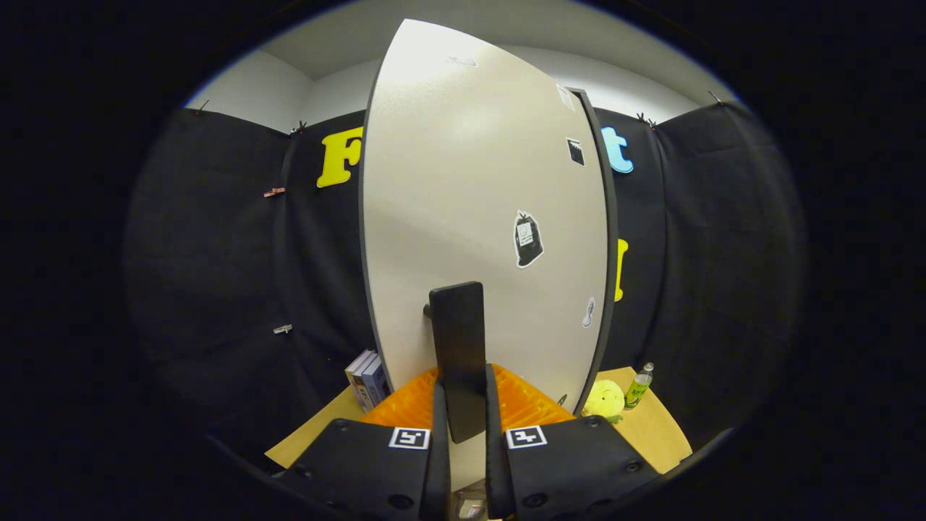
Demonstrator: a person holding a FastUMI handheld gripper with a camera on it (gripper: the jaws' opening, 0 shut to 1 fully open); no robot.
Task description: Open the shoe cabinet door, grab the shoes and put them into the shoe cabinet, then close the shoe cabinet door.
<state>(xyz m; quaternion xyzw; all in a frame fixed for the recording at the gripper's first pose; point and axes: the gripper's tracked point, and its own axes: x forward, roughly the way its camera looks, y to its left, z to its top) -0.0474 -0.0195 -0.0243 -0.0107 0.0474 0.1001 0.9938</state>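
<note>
between the gripper [461, 405] fingers, pinched, stands the white cabinet door's [477, 217] dark handle [459, 347].

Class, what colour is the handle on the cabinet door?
Black, on the off-white door; the handle shows best in the gripper view, between the gripper's fingers.

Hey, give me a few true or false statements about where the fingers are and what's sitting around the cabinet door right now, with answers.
1. The gripper has its fingers closed on the black door handle. True.
2. The white cabinet door is bare of stickers. False: several stickers are on it, including a dark bag-shaped sticker.
3. A yellow plush toy sits beside a green bottle on the tan surface. True.
4. The boxes lie between the fingers. False: they stand off to one side, by the door's edge.
5. An orange ridged object lies just beyond the fingers. True.
</note>
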